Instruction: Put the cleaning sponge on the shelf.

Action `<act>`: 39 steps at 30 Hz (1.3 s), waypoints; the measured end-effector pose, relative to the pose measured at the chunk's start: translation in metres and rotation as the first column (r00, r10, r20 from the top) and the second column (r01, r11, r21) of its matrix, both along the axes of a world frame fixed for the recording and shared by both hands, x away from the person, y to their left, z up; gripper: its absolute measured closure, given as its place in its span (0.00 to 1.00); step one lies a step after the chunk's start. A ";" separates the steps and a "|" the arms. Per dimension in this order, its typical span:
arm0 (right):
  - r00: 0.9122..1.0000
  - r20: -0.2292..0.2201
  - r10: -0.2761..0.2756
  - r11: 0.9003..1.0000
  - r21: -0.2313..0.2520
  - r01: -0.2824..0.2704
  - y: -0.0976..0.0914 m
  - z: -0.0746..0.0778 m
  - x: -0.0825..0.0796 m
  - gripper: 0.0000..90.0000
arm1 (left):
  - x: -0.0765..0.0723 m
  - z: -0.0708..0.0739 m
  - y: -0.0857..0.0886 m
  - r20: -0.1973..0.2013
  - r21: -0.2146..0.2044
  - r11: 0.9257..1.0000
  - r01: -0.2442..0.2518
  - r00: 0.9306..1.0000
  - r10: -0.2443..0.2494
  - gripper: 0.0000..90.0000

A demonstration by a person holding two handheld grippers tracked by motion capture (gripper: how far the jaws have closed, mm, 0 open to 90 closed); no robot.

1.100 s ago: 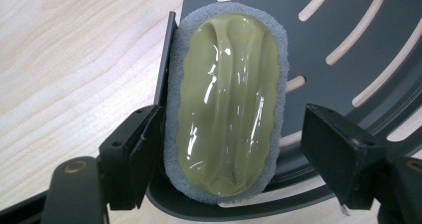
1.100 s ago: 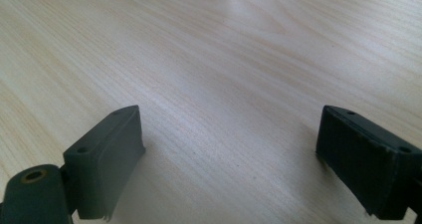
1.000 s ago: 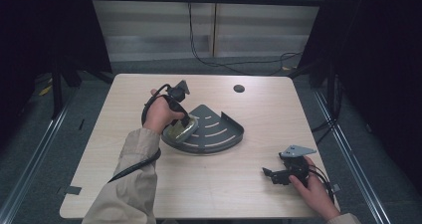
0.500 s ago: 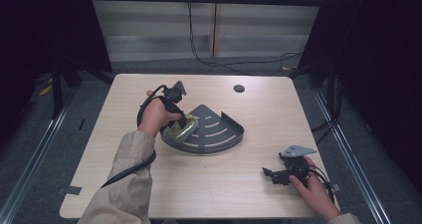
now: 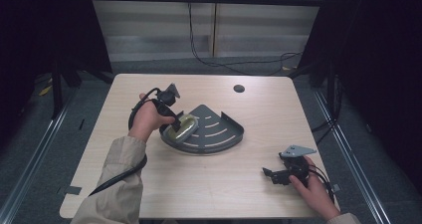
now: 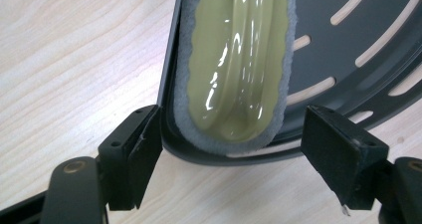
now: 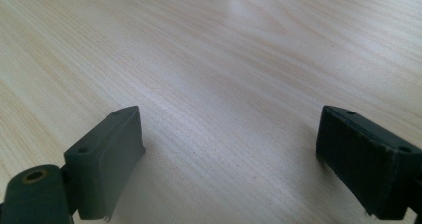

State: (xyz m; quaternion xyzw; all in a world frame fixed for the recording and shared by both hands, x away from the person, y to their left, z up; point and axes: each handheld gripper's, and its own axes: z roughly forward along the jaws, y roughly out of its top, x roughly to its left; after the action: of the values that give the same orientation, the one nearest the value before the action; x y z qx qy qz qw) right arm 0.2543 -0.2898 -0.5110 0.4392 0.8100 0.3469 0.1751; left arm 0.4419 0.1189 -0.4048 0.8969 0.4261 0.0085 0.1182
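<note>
A dark grey, fan-shaped slotted tray (image 5: 221,132) lies mid-table. An olive-green oval pad with a grey fuzzy rim (image 5: 183,127) rests against the tray's left wall. My left gripper (image 5: 172,123) hovers over that end of the tray. In the left gripper view the jaws stand wide apart on either side of the pad (image 6: 234,59), not touching it, with the tray's (image 6: 348,50) rim beneath them. The left gripper (image 6: 236,132) is open. My right gripper (image 5: 269,176) rests open on the table at the front right, with bare wood between its jaws (image 7: 231,134).
A small dark round grommet (image 5: 239,88) sits in the tabletop at the back right. A black cable (image 5: 119,176) trails from the left gripper along the sleeve. The table edge (image 5: 199,218) runs close under both forearms. Dark frame posts stand at both sides.
My left hand and gripper have drawn back slightly to the left; the green pad stays where it was in the tray. The right gripper has not moved.
</note>
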 end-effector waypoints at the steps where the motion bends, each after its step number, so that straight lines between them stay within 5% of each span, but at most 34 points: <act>1: 1.000 0.000 0.000 1.000 -0.001 0.000 0.000 0.000 0.000 0.12 | -0.001 0.000 0.001 -0.001 -0.004 1.000 -0.008 1.000 0.008 0.27; 39: 1.000 -0.003 0.000 1.000 0.002 0.000 0.000 0.000 0.000 0.12 | -0.038 -0.017 0.052 -0.024 -0.030 0.999 -0.022 0.999 0.021 0.27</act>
State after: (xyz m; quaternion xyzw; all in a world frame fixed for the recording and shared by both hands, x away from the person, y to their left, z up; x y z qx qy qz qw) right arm 0.2542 -0.2899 -0.5109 0.4399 0.8100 0.3469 0.1733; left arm 0.4043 0.1704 -0.4219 0.8905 0.4371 -0.0072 0.1264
